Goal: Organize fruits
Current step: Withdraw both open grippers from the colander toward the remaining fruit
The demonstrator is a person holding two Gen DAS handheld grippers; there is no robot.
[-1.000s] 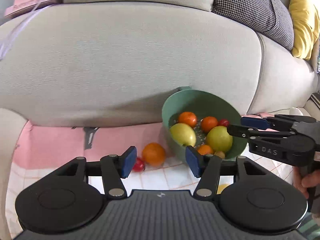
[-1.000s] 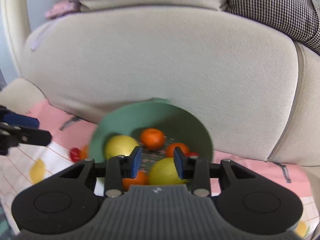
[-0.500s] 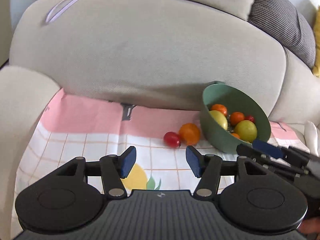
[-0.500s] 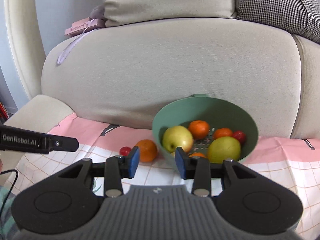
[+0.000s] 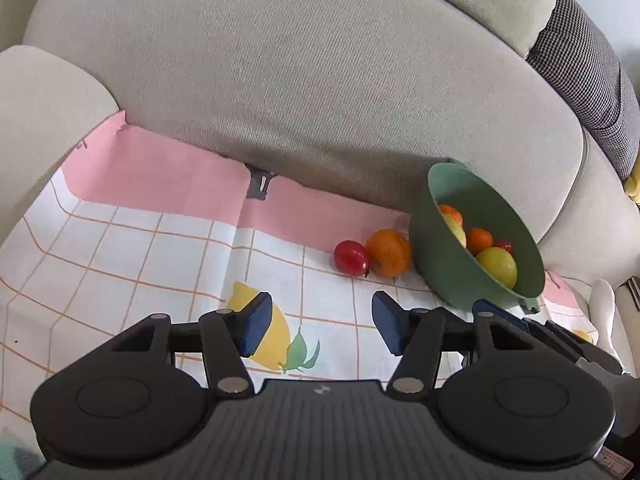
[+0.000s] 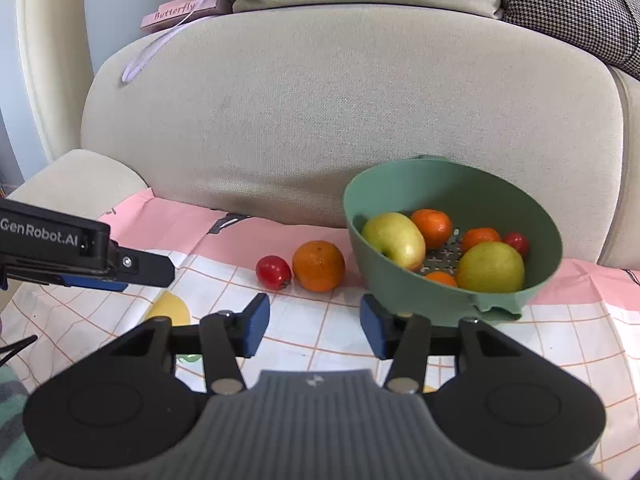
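My left gripper [image 5: 320,326] hung over the checked cloth [image 5: 120,256] with its jaws apart and nothing between them, low in the middle of its own view. My right gripper [image 6: 314,326] also had nothing between its jaws, which had just been opening and stood apart. In the right view, the green bowl [image 6: 400,192] sat at the right of centre, tilted against the sofa back [image 6: 340,100], with two yellow-green apples, small oranges and a red tomato inside. Just left of the bowl, an orange [image 6: 318,266] lay on the cloth, with a red tomato [image 6: 273,272] right beside it. At the upper left, a pink box [image 6: 180,12] marked "Butterfly" rested on top of the sofa.
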